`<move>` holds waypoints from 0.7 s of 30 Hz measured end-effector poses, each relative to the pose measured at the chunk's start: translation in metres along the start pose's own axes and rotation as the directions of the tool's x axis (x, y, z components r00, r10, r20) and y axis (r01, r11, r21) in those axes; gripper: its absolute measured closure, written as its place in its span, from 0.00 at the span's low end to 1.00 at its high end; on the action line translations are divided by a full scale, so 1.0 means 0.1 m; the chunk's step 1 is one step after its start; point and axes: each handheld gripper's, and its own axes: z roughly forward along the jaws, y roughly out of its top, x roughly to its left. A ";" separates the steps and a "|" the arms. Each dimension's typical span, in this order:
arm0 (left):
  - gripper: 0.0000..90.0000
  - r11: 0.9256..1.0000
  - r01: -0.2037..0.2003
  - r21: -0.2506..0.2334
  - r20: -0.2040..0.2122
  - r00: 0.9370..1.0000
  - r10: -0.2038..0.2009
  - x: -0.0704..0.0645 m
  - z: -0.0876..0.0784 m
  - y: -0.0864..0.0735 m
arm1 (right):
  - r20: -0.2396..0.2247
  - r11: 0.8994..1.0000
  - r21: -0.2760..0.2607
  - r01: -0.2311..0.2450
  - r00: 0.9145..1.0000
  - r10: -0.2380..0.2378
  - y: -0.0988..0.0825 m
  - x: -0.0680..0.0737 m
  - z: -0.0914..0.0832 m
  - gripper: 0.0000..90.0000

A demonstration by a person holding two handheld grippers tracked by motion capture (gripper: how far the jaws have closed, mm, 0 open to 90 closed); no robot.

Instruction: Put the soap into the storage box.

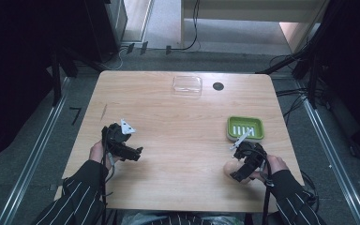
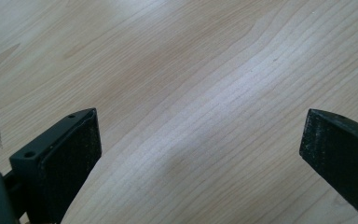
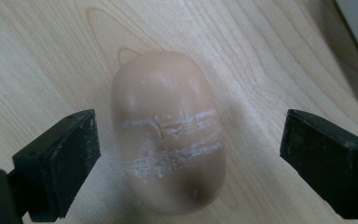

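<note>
Beige soap (image 3: 168,135), scored with pale scratch lines, lies on the wooden table (image 3: 37,56) between the right gripper's (image 3: 189,140) spread jaws, neither pad touching it, in the right gripper view. From above, both hands rest low at the near edge, the left gripper (image 2: 200,140) gaping over bare wood, a green soap dish (image 1: 245,128) just beyond the right

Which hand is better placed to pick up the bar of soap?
Right. The right gripper is already over the bar of soap, which lies between its open jaws, untouched. The left gripper is open over bare table, far across from the soap.
</note>
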 end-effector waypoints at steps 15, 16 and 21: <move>0.00 1.000 0.001 0.003 0.000 1.000 -0.001 0.01 0.00 0.00 | -0.012 0.993 0.054 0.102 0.995 -0.101 0.04 0.07 0.10 0.17; 0.00 1.000 0.000 0.002 0.000 1.000 0.000 0.01 0.00 0.00 | -0.009 0.993 0.061 0.103 0.995 -0.103 0.04 0.08 0.10 0.18; 0.00 1.000 0.001 0.001 0.002 1.000 -0.001 0.01 0.00 0.00 | -0.003 0.988 0.082 0.132 0.991 -0.132 0.04 0.10 0.12 0.28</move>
